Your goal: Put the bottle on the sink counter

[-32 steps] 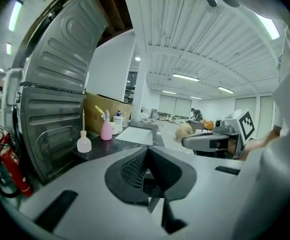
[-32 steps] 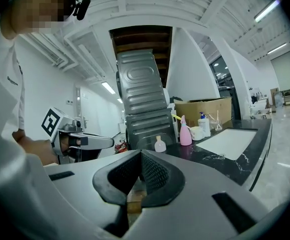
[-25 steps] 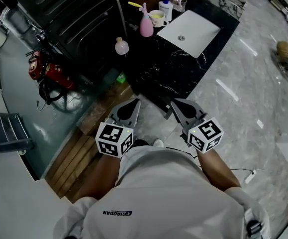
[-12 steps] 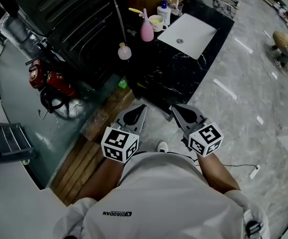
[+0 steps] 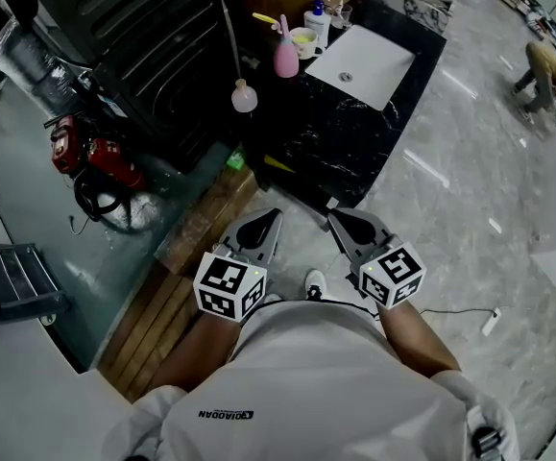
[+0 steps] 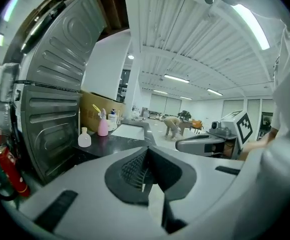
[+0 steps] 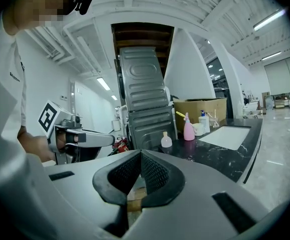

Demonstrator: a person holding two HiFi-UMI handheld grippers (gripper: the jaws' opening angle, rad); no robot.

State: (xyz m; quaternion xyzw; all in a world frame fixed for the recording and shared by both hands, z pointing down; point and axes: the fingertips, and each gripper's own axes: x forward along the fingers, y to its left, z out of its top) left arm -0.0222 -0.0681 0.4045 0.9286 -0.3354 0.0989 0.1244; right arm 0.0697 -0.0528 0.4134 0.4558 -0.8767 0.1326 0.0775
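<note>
A small round pale pink bottle (image 5: 245, 96) stands near the left edge of the black marble sink counter (image 5: 335, 133). It also shows in both gripper views (image 6: 84, 138) (image 7: 166, 140). Further back stand a pink spray bottle (image 5: 286, 56), a cup (image 5: 303, 38) and a white pump bottle (image 5: 317, 22), beside the white basin (image 5: 362, 63). My left gripper (image 5: 264, 221) and right gripper (image 5: 343, 221) are held close to the person's body, well short of the counter. Both are shut with nothing between the jaws.
Red fire extinguishers (image 5: 90, 152) lie on the floor to the left, beside a ribbed dark metal panel (image 5: 153, 46). A wooden platform (image 5: 177, 277) runs under the left gripper. A person bends over at the far right (image 5: 546, 70). A cardboard box (image 7: 200, 111) stands behind the counter.
The view has drawn back a little from the counter, and both grippers sit slightly lower in the frame. Both stay shut and empty.
</note>
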